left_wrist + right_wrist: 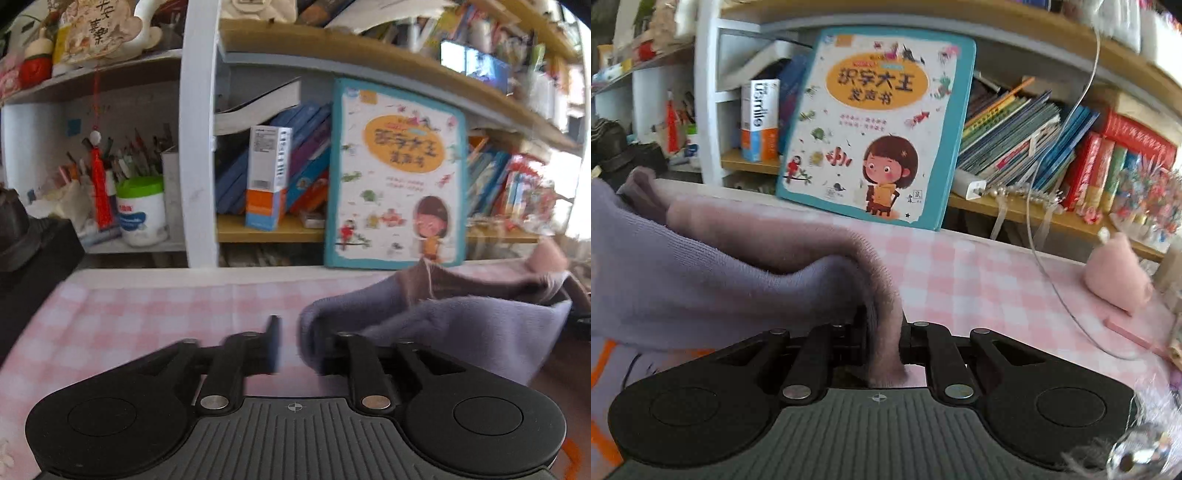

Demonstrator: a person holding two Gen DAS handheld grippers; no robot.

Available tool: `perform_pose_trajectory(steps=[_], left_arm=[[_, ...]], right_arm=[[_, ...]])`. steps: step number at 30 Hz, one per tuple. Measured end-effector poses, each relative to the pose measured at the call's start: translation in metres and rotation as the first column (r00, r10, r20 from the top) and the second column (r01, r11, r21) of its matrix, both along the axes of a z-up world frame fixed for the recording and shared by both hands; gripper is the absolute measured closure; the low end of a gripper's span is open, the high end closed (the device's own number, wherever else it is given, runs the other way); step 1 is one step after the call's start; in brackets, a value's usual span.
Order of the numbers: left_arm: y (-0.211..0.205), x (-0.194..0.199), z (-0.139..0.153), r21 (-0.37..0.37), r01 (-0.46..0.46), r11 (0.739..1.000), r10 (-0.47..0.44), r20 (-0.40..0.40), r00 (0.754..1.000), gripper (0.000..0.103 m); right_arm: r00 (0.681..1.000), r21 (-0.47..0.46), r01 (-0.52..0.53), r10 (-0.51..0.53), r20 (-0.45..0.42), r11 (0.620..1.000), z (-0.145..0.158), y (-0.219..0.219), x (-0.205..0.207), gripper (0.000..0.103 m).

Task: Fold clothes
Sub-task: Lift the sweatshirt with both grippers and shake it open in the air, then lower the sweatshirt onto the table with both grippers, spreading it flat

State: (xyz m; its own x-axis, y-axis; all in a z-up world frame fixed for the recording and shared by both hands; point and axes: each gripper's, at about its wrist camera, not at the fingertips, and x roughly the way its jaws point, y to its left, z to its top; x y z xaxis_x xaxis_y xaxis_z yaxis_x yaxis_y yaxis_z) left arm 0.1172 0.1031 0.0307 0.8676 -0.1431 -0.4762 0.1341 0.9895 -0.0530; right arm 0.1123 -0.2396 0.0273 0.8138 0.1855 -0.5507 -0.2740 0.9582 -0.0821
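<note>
A lilac knit garment [461, 325] with a mauve fleecy lining hangs lifted above the pink checked tablecloth [166, 306]. In the left wrist view, my left gripper [297, 345] stands open. Its left finger [273, 343] is bare, and a rounded fold of the garment lies against and hides the right fingertip. In the right wrist view, the garment [701, 273] drapes from the left down into my right gripper [882, 332], which is shut on its mauve edge. A strip of fabric hangs between the jaws.
A picture book [879, 125] leans on the bookshelf [1015, 214] at the table's back edge. A pink plush toy [1119, 277] and a thin clear cable [1052, 280] sit on the right. A white tub [142, 212] of pens stands far left, with a dark object [33, 251] beside it.
</note>
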Motion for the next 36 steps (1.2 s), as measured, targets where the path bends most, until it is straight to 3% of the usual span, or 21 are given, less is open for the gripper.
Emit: perform_pose_trajectory(steps=[1,3,8,11,13,16,19,22,26,31,33,36], left_arm=[[0.0,0.003,0.004,0.013,-0.025,1.0,0.025,0.009,1.0,0.053],[-0.004,-0.007,0.005,0.029,-0.026,0.999,0.025,0.04,0.999,0.037],[-0.02,-0.033,0.009,0.083,-0.003,0.997,-0.007,0.118,0.993,0.035],[-0.043,-0.052,0.014,0.153,0.068,0.986,-0.092,0.159,0.983,0.035],[-0.058,-0.064,0.016,0.2,0.114,0.973,-0.151,0.183,0.971,0.029],[-0.083,-0.078,0.013,0.262,0.219,0.94,-0.274,0.193,0.942,0.025],[-0.108,-0.076,-0.001,0.323,0.307,0.895,-0.36,0.119,0.925,0.025],[-0.127,-0.073,-0.02,0.381,0.333,0.863,-0.383,0.064,0.921,0.025],[-0.132,-0.067,-0.034,0.471,0.299,0.83,-0.349,0.02,0.937,0.025],[-0.121,-0.058,-0.049,0.581,0.23,0.78,-0.27,-0.018,0.963,0.025],[-0.104,-0.054,-0.051,0.597,0.191,0.779,-0.222,-0.022,0.975,0.025],[-0.077,-0.048,-0.045,0.587,0.121,0.8,-0.141,-0.011,0.99,0.024]], right_arm=[[1.0,-0.018,0.004,-0.004,0.004,1.0,-0.002,0.003,0.004,0.092],[1.0,-0.059,0.014,-0.012,0.027,0.998,-0.007,0.007,0.017,0.091],[1.0,-0.159,0.02,-0.017,0.019,0.987,-0.021,0.018,0.055,0.089],[1.0,-0.244,0.018,-0.016,0.012,0.969,-0.028,0.025,0.07,0.074],[0.998,-0.312,0.046,-0.034,0.044,0.949,-0.026,0.029,0.065,0.054],[0.993,-0.33,0.072,-0.038,0.108,0.941,-0.013,0.026,0.042,0.047],[0.979,-0.302,0.092,-0.031,0.202,0.949,0.008,0.023,0.004,0.032],[0.97,-0.216,0.078,-0.025,0.24,0.973,0.022,0.017,-0.037,0.03],[0.985,-0.044,0.048,-0.039,0.171,0.998,0.02,0.006,-0.073,0.031],[0.995,0.081,0.092,-0.094,0.014,0.992,0.002,-0.004,-0.084,0.046],[0.995,0.121,0.097,-0.091,-0.051,0.988,-0.006,-0.007,-0.091,0.046],[0.986,0.156,0.113,-0.092,-0.138,0.981,-0.018,-0.011,-0.104,0.046]])
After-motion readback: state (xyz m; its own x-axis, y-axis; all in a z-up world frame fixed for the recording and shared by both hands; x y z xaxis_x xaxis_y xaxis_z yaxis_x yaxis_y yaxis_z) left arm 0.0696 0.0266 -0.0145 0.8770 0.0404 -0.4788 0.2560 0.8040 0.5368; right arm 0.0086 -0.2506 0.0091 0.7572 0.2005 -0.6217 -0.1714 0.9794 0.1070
